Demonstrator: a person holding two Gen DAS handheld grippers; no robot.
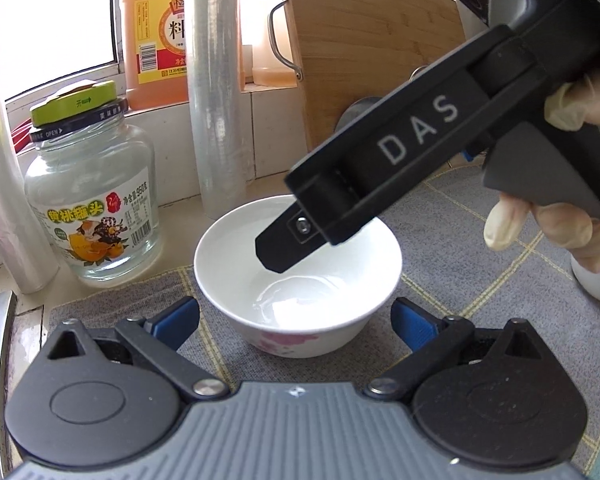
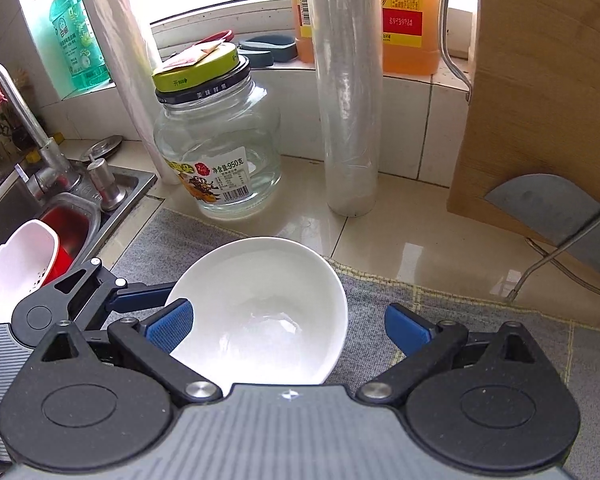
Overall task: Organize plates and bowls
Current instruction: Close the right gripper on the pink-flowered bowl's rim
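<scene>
Bowl sits upright on the grey mat on the tabletop, between the spread fingers of both the left gripper and right gripper.

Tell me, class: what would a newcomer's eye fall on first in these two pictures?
First, the white bowl in the middle of the grey mat, with the right gripper reaching over its rim from the right and the open left gripper on the near side. Next, the glass jar with a green lid, on the counter behind it near the sink.
</scene>
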